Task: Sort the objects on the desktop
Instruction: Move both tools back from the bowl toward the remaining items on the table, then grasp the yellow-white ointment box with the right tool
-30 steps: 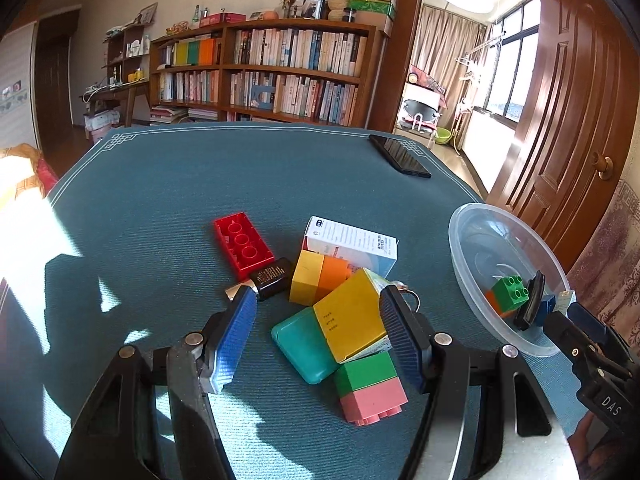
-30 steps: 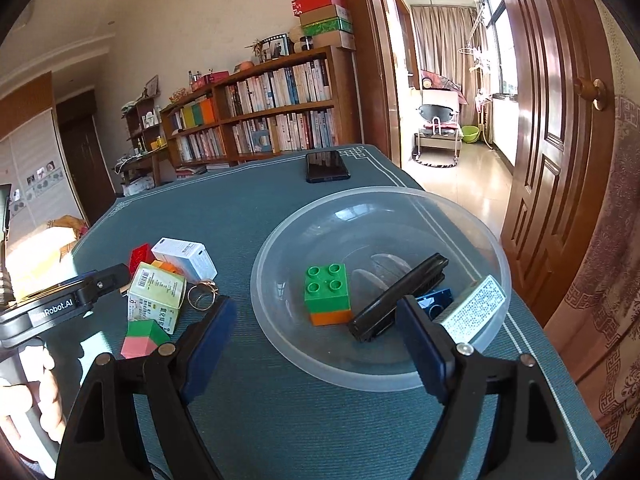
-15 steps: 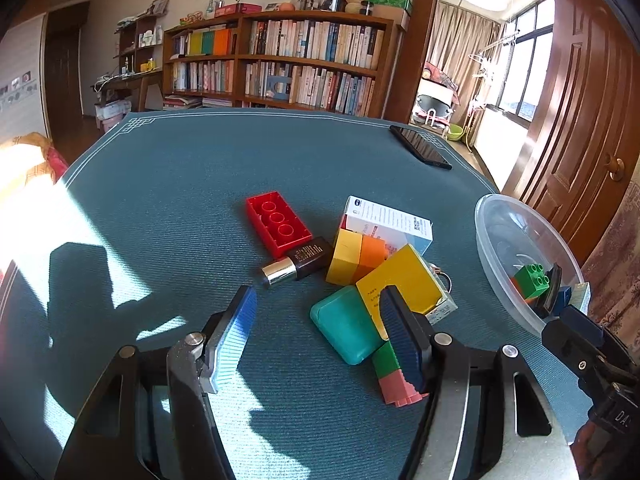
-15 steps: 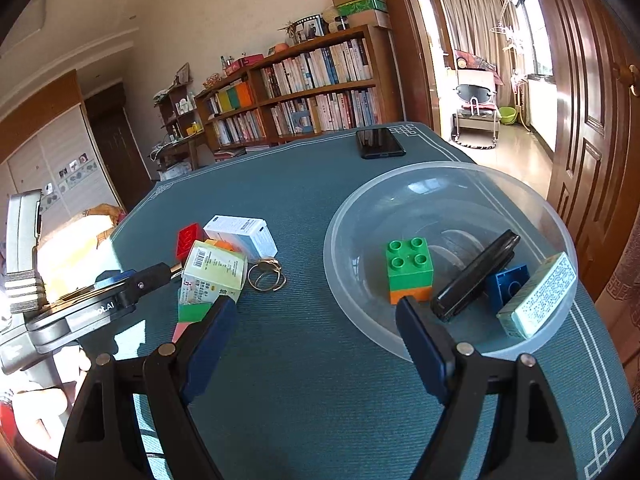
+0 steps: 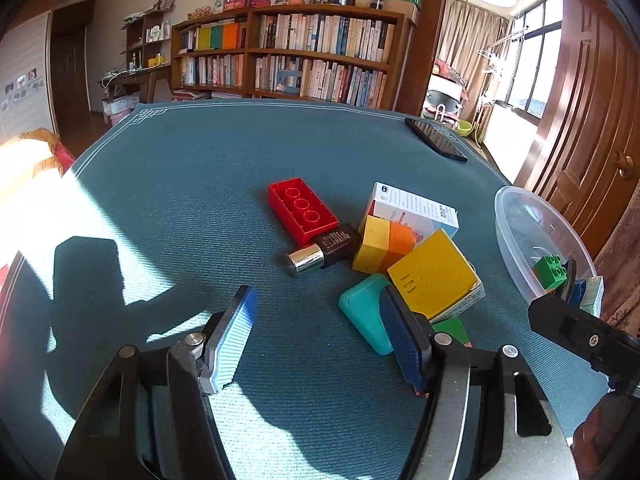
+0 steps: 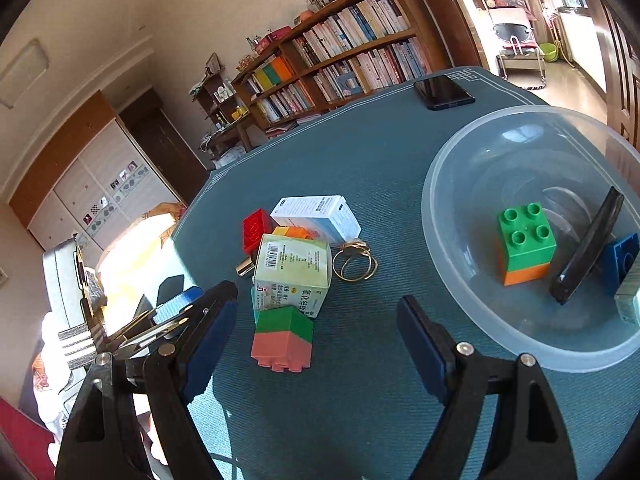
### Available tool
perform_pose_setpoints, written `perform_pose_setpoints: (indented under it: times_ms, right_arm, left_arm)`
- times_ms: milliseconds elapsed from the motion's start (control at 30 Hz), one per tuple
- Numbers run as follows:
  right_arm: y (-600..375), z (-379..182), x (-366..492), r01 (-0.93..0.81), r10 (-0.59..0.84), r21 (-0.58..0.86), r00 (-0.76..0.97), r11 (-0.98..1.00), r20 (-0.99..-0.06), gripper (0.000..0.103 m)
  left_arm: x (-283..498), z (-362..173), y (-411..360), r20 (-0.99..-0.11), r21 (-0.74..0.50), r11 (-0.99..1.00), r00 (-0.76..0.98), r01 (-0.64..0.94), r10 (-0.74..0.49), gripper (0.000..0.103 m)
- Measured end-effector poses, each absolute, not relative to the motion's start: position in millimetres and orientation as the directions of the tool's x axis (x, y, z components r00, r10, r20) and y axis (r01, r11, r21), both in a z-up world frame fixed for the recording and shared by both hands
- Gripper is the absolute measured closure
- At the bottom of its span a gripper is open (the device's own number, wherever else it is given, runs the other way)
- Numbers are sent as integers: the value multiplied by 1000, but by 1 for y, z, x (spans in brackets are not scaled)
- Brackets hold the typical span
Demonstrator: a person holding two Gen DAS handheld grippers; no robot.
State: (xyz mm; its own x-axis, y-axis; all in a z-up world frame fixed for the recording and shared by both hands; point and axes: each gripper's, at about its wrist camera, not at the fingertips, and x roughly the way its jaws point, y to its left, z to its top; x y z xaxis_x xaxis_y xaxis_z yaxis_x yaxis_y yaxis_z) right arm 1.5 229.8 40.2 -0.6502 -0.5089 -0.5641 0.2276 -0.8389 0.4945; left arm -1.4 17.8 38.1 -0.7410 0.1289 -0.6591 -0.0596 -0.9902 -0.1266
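Teal cloth covers the table (image 5: 200, 184), and the loose pile sits right of centre on it. The left gripper (image 5: 316, 334) hangs low over bare cloth, jaws apart with nothing between them; its right finger stands just in front of the teal wedge-shaped piece (image 5: 362, 312). Beyond that wedge lies the yellow-topped box (image 5: 434, 274), and a yellow-and-orange block (image 5: 382, 244) presses against it. The white box (image 5: 416, 210) sits behind those. A red brick (image 5: 302, 214) lies studs-down, hollows up, with a dark little bottle with a gold cap (image 5: 322, 250) touching its near end.

Over to the right gripper (image 6: 316, 334): jaws wide, empty, hovering above the cloth. The green-over-pink block (image 6: 284, 338) stands between its fingertips but further out, touching neither pad. Gold rings (image 6: 354, 264) lie just beside the yellow-topped box.

To the right, the clear plastic bowl (image 6: 448, 200) holds a green-on-orange block (image 6: 526, 240), a black flat object (image 6: 588, 248) leaning on edge, a blue brick (image 6: 624, 256) and a pale packet at the frame's edge. A phone (image 6: 444, 92) lies at the far edge of the table.
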Motion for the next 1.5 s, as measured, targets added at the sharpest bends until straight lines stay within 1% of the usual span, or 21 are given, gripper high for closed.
perform_pose_setpoints:
  times_ms: [133,300,633,700,767,833,933,1100,1333,1500]
  right_arm:
    - [225,33,-14,216,-558,559,-609,-801,-564,18]
    - [218,30,-29,200,-582,593,-581,-780,-569,18]
    - [197,25,-55,197,-601,608,-545,-769,-584,19]
    - [193,23,-56,205,-599,597,-540,-775,-592,26]
    - [189,21,-57,207,-589,583,-538,-786,-603,40]
    - [189,17,-57,205,-587,580,-531,-788,-611,47]
    - [193,17,-55,206,-587,582,-540,-787,-603,47]
    - [202,28,-43,222,-553,543,-600,-810,-579,48]
    - [218,49,-22,192,-431,446,-729,-874,-531,48]
    - [215,52,-18,194,-404,412,-755,-890,-517,48]
  left_arm:
    - [-2,36,15,-662,-130,-990,-738,-59,131,35]
    - [-4,33,11,-666,-142,-988,-734,-53,135,35]
    - [-7,25,5,-672,-177,-983,-723,-51,159,35]
    - [-8,24,5,-675,-184,-982,-720,-49,163,35]
    - [-9,23,3,-677,-193,-980,-716,-46,167,35]
    - [-10,22,2,-679,-199,-979,-714,-44,170,35]
    - [-10,21,0,-681,-201,-979,-712,-43,171,35]
    - [-10,20,4,-678,-191,-980,-714,-62,177,35]
    - [-13,19,21,-691,-153,-980,-694,-130,200,35]
    - [-15,18,32,-700,-131,-975,-680,-180,220,35]
